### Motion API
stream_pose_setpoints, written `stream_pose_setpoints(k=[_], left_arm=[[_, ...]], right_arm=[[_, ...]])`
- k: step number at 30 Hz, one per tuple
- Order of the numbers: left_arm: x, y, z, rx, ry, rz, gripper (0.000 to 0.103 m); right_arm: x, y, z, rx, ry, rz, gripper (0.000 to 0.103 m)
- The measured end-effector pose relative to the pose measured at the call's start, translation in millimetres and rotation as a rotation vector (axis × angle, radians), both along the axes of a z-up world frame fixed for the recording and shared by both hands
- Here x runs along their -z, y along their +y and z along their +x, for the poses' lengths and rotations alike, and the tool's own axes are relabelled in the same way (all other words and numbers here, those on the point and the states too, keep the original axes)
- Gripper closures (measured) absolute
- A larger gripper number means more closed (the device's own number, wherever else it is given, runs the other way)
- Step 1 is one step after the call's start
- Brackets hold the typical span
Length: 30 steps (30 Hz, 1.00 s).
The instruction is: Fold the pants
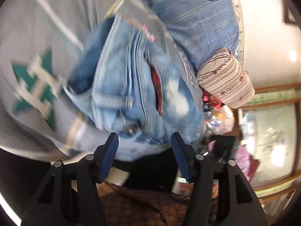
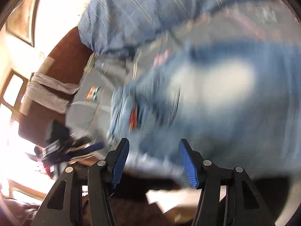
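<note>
Light blue jeans [image 1: 129,86] lie bunched on a grey bedspread [image 1: 37,28], with a red patch [image 1: 157,86] showing through a rip. My left gripper [image 1: 144,141] is open and empty just short of the jeans' near edge. In the right wrist view the same jeans [image 2: 216,86] fill the frame, badly blurred. My right gripper [image 2: 154,148] is open and empty, close over the jeans' near edge. I cannot tell whether either gripper touches the cloth.
A blue striped pillow [image 1: 197,22] and a striped bolster [image 1: 225,79] lie behind the jeans. The bedspread has a green and white pattern [image 1: 35,86]. A brown headboard [image 2: 62,56] with a grey cloth [image 2: 50,92] stands at the left. Clutter and a window [image 1: 269,137] are at the right.
</note>
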<state>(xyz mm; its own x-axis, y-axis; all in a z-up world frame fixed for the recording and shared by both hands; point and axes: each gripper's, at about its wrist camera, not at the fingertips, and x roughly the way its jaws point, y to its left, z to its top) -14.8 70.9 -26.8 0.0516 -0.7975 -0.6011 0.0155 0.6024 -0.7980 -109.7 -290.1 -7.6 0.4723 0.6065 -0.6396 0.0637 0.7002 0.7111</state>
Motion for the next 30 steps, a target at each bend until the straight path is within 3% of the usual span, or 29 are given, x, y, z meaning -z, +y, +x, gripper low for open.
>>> stream_pose_setpoints(k=[3, 6, 9, 11, 13, 14, 15, 17, 18, 19, 20, 22, 23, 24, 27, 30], left_arm=[[14, -8, 7, -0.039, 0.078, -0.039, 0.046], [22, -9, 13, -0.084, 0.104, -0.02, 0.046], [28, -16, 18, -0.086, 0.118, 0.01, 0.047], [26, -24, 18, -0.069, 0.083, 0.094, 0.073], [17, -27, 20, -0.06, 0.029, 0.156, 0.089], [12, -26, 22, -0.061, 0.011, 0.156, 0.102], [6, -22, 23, -0.064, -0.006, 0.14, 0.102], [-10, -14, 20, -0.067, -0.014, 0.085, 0.102], [-17, -10, 14, -0.069, -0.026, 0.079, 0.1], [-20, -9, 9, -0.073, -0.033, 0.086, 0.089], [-21, -8, 0, -0.074, -0.03, 0.085, 0.063], [-14, -7, -10, -0.102, 0.006, 0.069, 0.037], [-11, -5, -11, -0.117, 0.018, 0.059, 0.037], [-5, -4, -11, -0.137, 0.046, 0.039, 0.037], [15, -4, -8, -0.177, 0.124, 0.031, 0.036], [34, -24, -7, -0.148, 0.209, 0.033, 0.036]], right_arm=[[25, 2, -1, 0.021, 0.077, 0.094, 0.045], [54, -5, 12, 0.097, 0.134, 0.238, 0.041], [68, -6, 13, 0.159, 0.178, 0.297, 0.041], [74, -2, 16, 0.171, 0.194, 0.31, 0.041], [72, 3, 22, 0.165, 0.174, 0.297, 0.054], [67, 5, 24, 0.157, 0.157, 0.266, 0.085], [63, 6, 25, 0.142, 0.137, 0.264, 0.101], [54, 7, 27, 0.13, 0.098, 0.265, 0.102], [49, 8, 27, 0.122, 0.081, 0.265, 0.096], [46, 9, 27, 0.105, 0.073, 0.28, 0.096], [45, 11, 27, 0.095, 0.077, 0.29, 0.095], [44, 12, 25, 0.097, 0.1, 0.285, 0.078], [46, 13, 24, 0.103, 0.113, 0.301, 0.054], [49, 13, 23, 0.112, 0.119, 0.328, 0.04], [53, 16, 19, 0.107, 0.142, 0.365, 0.039], [63, 15, 13, 0.116, 0.183, 0.387, 0.039]])
